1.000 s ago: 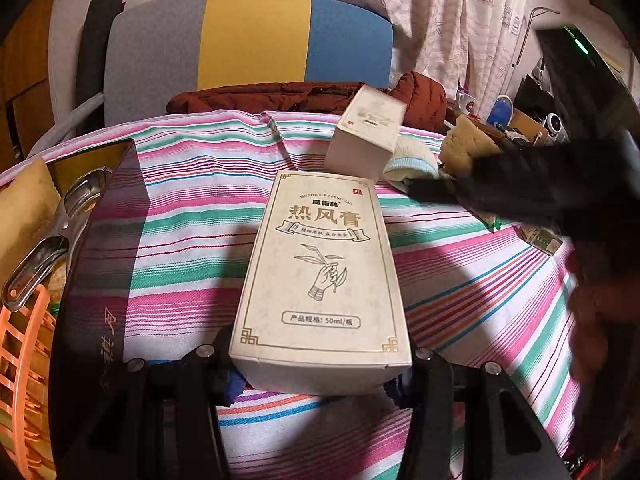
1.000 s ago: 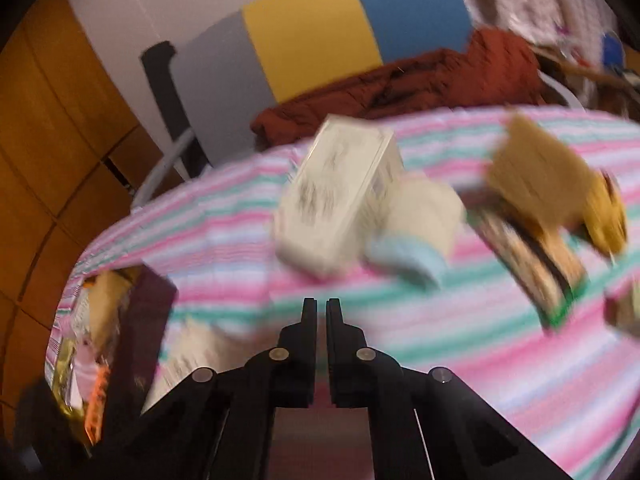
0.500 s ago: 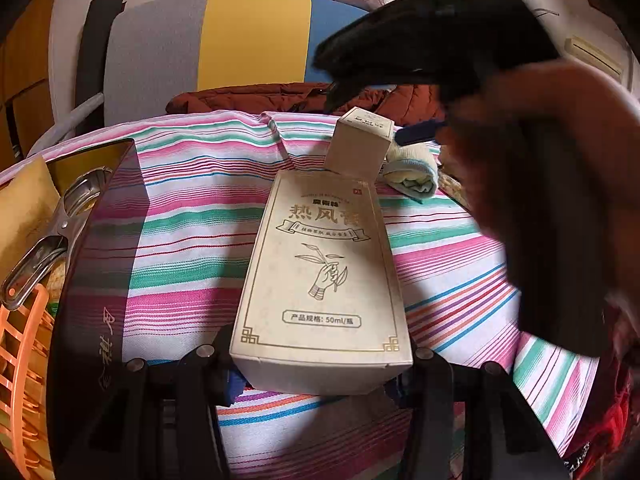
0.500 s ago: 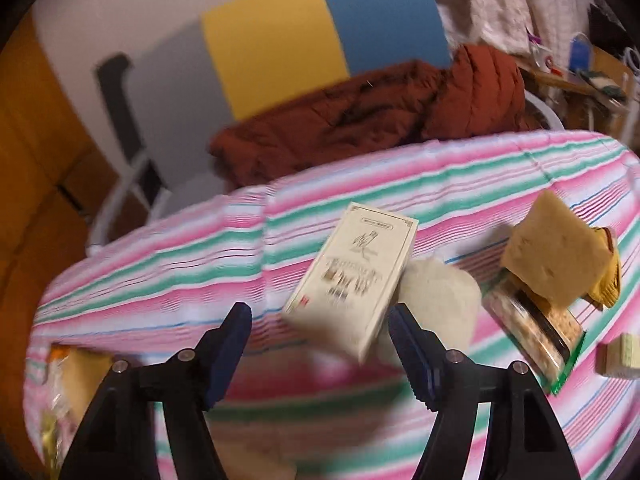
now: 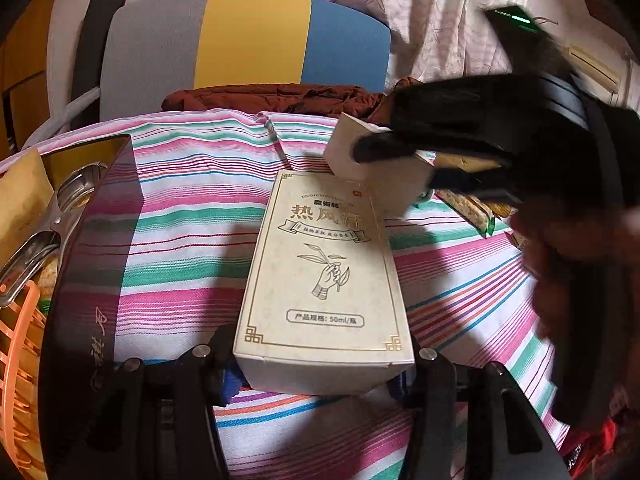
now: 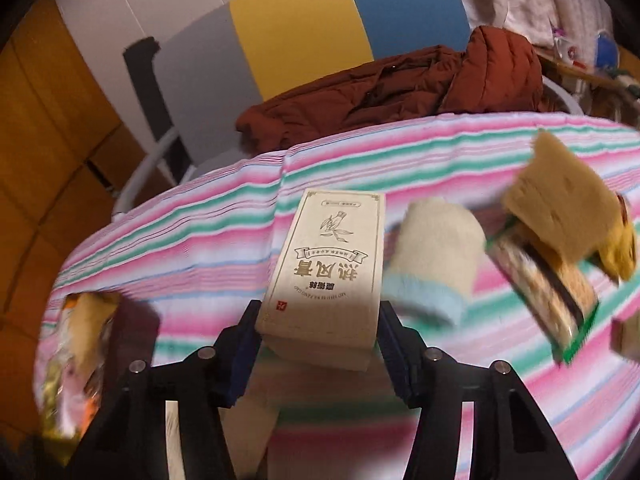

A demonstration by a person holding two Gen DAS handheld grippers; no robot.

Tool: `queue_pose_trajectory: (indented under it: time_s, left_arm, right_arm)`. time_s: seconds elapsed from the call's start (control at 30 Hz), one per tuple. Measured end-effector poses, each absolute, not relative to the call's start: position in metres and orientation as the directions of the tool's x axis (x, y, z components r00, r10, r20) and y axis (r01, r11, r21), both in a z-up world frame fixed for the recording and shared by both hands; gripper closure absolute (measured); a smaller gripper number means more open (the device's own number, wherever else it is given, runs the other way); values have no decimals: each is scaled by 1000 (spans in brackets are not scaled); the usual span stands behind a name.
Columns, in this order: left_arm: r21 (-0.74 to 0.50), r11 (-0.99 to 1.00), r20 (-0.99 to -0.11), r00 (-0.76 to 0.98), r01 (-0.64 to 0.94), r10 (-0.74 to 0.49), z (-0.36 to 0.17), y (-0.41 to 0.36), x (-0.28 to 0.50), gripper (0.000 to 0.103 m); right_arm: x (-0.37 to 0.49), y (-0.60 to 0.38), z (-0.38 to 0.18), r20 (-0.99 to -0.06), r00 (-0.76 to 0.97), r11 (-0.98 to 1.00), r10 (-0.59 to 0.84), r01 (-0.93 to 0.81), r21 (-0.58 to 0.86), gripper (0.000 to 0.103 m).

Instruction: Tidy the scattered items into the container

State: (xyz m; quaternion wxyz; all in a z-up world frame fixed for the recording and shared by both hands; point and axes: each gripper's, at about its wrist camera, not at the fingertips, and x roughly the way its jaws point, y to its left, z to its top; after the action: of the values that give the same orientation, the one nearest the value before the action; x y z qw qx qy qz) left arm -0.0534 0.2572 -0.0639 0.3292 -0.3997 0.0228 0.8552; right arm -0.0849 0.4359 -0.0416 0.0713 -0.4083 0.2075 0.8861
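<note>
A cream box with a hand drawing [image 5: 324, 264] lies lengthwise between the fingers of my left gripper [image 5: 324, 360]. The pads touch both of its sides while the jaws are opening. A second, matching cream box [image 6: 328, 264] sits between the fingers of my right gripper [image 6: 316, 320]. Those jaws are closing and their blue pads [image 6: 246, 332] press on it. The left wrist view shows that box [image 5: 360, 156] tilted in the right gripper [image 5: 460, 148]. The orange basket [image 5: 16, 344] stands at the far left.
A dark carton [image 5: 92, 264] and metal tongs [image 5: 48, 224] stand by the basket. On the striped cloth [image 6: 180, 232] lie a rolled cream sock [image 6: 436, 256], a sponge [image 6: 560, 208] and a cracker pack [image 6: 544, 292]. A chair with a brown jacket [image 6: 400, 96] stands behind the table.
My right gripper, shut a second ago, opened, moved up to the second cream box and closed around it. The left gripper and its box have stayed put.
</note>
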Motion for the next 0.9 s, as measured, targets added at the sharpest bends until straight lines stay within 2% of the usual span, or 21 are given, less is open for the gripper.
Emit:
queue_pose_trajectory:
  time_s: [0.17,0.37,0.6,0.67,0.7,0.73,0.9]
  left_arm:
    - [-234,-776,-696,-457,-586,554,-64,258,-53,45]
    - [-274,-754,-690,-424,-597,587,-62,256,-54,34]
    - [-234,-824,-743,-452,-516,494,-50,256,-54,34]
    - [-240,-830,-752,-444,-503,487,-48,256,-58,36]
    - [-248,-827,-749,-441,-505,494,-47,255,-59,40]
    - [-256,-818,-743,-436,-515,508,-47,255,-60,50]
    - [-217,-797,-751,-425,-563,505,-44,258,-54,50]
  right_arm:
    - [-35,423,-37,-735,-674,-911,-72,-255,323,48]
    - [25,414,-51,-750,-656,-897,-85,-278,344,48]
    - [58,419,-57,-747,-662,-870,-62,-331,366,40]
    - [54,422,-55,-747,-662,-870,-62,-331,366,40]
    - [50,422,-54,-749,-660,-875,-59,-327,357,40]
    - [46,421,-54,-754,-655,-884,-53,-321,341,40]
    - [35,407,-55,-777,-629,-932,-15,-273,239,46]
